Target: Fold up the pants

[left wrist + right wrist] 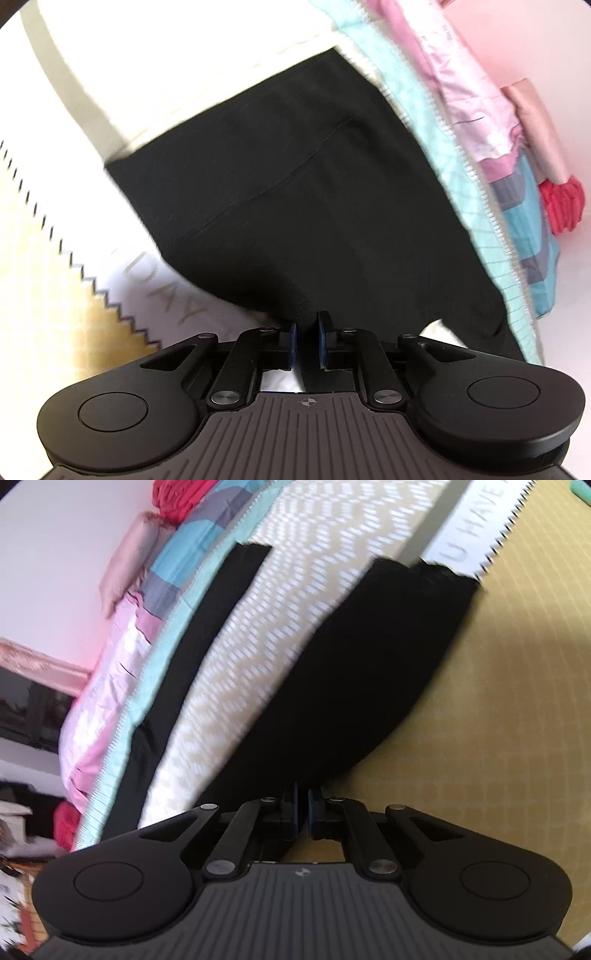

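Left wrist view: left gripper (306, 341) closed down on a fold of the black pants (295, 192), dark cloth bunched between the blue pads. Pants lie spread across the patterned bedspread (498, 701). Right gripper (302, 818) likewise pinched nearly shut on the black fabric edge. Cloth judged soft, light, limp — will sag and drape between the two grips, little slip expected. Best held at edges or corners, kept taut — frames blurred

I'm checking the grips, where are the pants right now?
The pants lie on the bedspread, pinched in both the left gripper and right gripper.
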Motion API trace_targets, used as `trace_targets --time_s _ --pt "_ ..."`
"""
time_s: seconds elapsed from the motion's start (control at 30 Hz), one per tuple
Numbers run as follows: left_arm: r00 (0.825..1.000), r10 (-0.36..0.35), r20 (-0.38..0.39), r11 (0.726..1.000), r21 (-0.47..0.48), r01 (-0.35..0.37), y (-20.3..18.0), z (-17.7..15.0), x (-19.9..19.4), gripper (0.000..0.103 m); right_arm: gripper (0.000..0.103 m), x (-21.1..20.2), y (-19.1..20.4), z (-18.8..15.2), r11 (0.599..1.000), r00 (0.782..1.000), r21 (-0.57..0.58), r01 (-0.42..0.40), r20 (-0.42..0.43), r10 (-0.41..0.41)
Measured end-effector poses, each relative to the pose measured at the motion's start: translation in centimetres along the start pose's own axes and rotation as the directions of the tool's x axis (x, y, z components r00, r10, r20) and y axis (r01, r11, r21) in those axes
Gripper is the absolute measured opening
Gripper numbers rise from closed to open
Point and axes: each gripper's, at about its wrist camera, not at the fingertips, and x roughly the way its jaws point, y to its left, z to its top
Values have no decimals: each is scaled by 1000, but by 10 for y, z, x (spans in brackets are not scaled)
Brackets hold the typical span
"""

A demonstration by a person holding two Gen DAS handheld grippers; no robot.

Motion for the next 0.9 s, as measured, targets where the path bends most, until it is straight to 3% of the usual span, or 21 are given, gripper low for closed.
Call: trace_targets --time_s 0.17,0.3,0.4,0.5,0.6,0.63,0.67,0.7,0.73,0.77,0.83,0.9 --pt "998 -48 51 998 40 46 -29 28 -6 70 7 8 44 46 994 994 -29 -101 37 102" --pt "997 -46 67 996 80 41 -59 57 16 69 7 43 84 101 988 988 -44 -147 34 149" --pt "997 -23 70 993 116 15 -81 84 41 68 7 87 113 138 986 989 -76 -145 27 148" --pt "1000 17 23 991 129 -20 -99 111 74 69 7 139 131 171 994 995 -30 -103 8 103" --pt "999 36 -26 993 117 -33 -107 133 88 67 7 179 142 190 994 996 -66 -82 13 83" --pt "999 22 -32 994 107 -19 -107 137 88 72 13 188 143 196 995 996 -54 -88 16 89" --pt "1000 -5 -25 995 97 7 -105 140 84 86 16 192 140 199 994 994 -34 -108 31 109" --pt "999 -36 -6 996 81 36 -103 144 81 91 21 192 137 203 990 988 -23 -138 63 139" --pt "998 -66 2 996 57 66 -98 148 78 102 50 190 131 207 987 984 -7 -161 82 161" --pt "996 -93 -1 995 28 93 -93 152 74 103 74 185 122 211 985 982 27 -169 91 166" --pt "995 -100 11 995 -17 100 -85 156 66 103 71 164 108 215 982 970 58 -181 174 168" --pt "997 -61 48 998 -5 61 -82 153 57 103 71 135 99 213 993 957 13 -118 269 111"
